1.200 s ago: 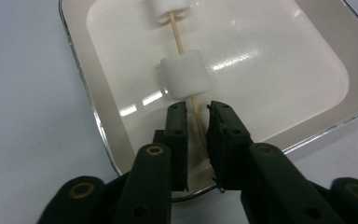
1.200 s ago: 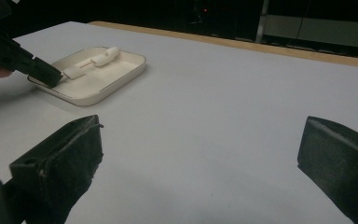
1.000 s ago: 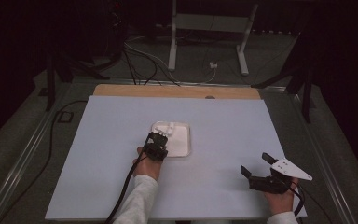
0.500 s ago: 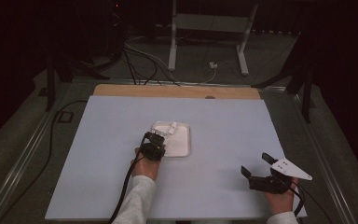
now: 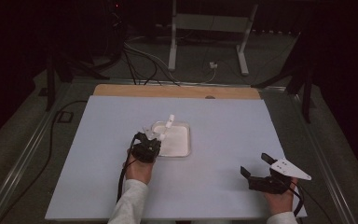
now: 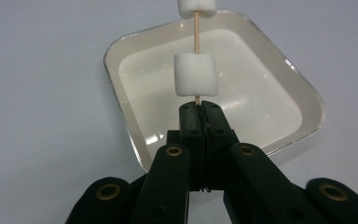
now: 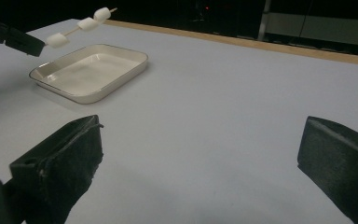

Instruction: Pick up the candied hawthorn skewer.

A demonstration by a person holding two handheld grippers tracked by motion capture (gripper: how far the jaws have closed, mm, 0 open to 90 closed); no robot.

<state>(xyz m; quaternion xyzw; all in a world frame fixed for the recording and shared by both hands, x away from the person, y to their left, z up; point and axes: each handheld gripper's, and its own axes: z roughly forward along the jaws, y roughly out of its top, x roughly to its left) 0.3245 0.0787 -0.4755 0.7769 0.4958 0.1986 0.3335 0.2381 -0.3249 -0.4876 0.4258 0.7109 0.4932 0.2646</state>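
Your left tool (image 6: 199, 109) is clamped tight on the bare end of a wooden skewer (image 6: 196, 29), jaws pressed together with the stick pinched right at the tips. In the left gripper view the skewer runs straight up the middle of the frame, one marshmallow (image 6: 196, 74) sitting just above the jaws and another (image 6: 196, 7) cut off by the top edge. In the right gripper view you can count three marshmallows on the stick up in the upper left corner, held in the air above the near-left edge of the tray (image 7: 121, 70), not touching it. That tray is a shallow white rectangular dish with rounded corners, and it looks empty inside. In the high view it sits around the middle of the pale blue surface (image 5: 223, 121), with your left hand (image 5: 139, 170) just below and left of it. Your right tool (image 5: 258, 170) is down in the lower right of that frame, well apart from the tray, jaws spread wide with nothing between them.
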